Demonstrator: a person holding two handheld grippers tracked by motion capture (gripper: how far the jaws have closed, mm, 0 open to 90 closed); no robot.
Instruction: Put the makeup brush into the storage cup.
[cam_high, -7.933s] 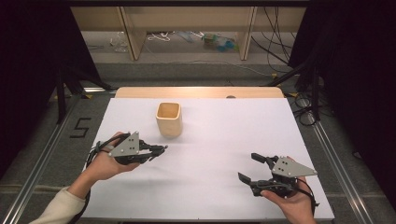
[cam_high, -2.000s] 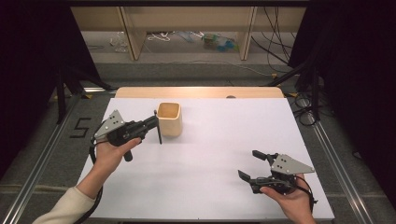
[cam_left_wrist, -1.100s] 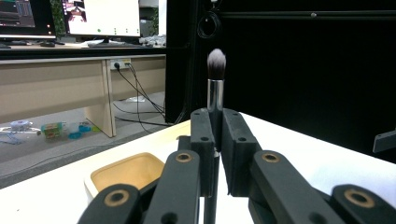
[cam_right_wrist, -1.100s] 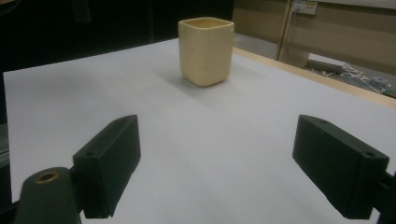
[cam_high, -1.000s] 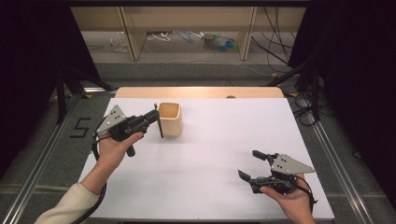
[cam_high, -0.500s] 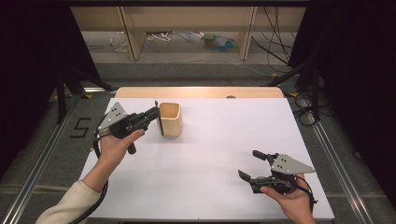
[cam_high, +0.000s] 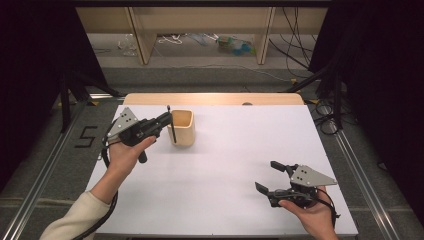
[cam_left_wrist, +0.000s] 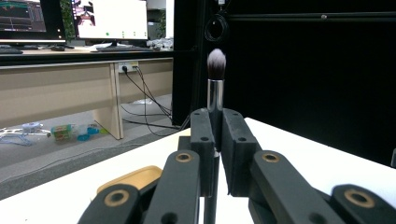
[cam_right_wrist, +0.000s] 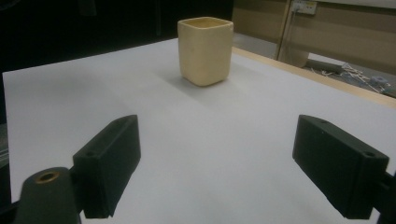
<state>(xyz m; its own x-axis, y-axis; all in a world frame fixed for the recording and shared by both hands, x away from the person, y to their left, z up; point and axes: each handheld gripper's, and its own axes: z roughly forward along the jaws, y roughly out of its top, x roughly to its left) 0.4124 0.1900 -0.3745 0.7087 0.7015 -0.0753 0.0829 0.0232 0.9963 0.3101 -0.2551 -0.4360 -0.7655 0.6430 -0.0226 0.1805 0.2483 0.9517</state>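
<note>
My left gripper (cam_high: 167, 121) is shut on a thin make-up brush (cam_high: 171, 127), held upright just left of a cream square cup (cam_high: 182, 127). In the left gripper view the pads (cam_left_wrist: 201, 135) clamp the brush's dark handle, its silver ferrule and grey-white bristles (cam_left_wrist: 216, 63) stand above them, and the cup's rim (cam_left_wrist: 135, 177) lies below left. My right gripper (cam_high: 267, 176) rests open at the near right of the white table (cam_high: 225, 165). Nothing is between its wide-apart jaws in the right gripper view (cam_right_wrist: 219, 154), which looks at the cup (cam_right_wrist: 205, 44).
A wooden strip (cam_high: 215, 98) borders the table's far edge, with metal rails (cam_high: 350, 155) along both sides. Beyond stand desk legs (cam_high: 142, 40) and floor clutter (cam_high: 235, 45). Black curtains hang left and right.
Since the earliest frame my left gripper has gone from the near left of the table to beside the cup. Over the last second it barely shifted. The right gripper has stayed put.
</note>
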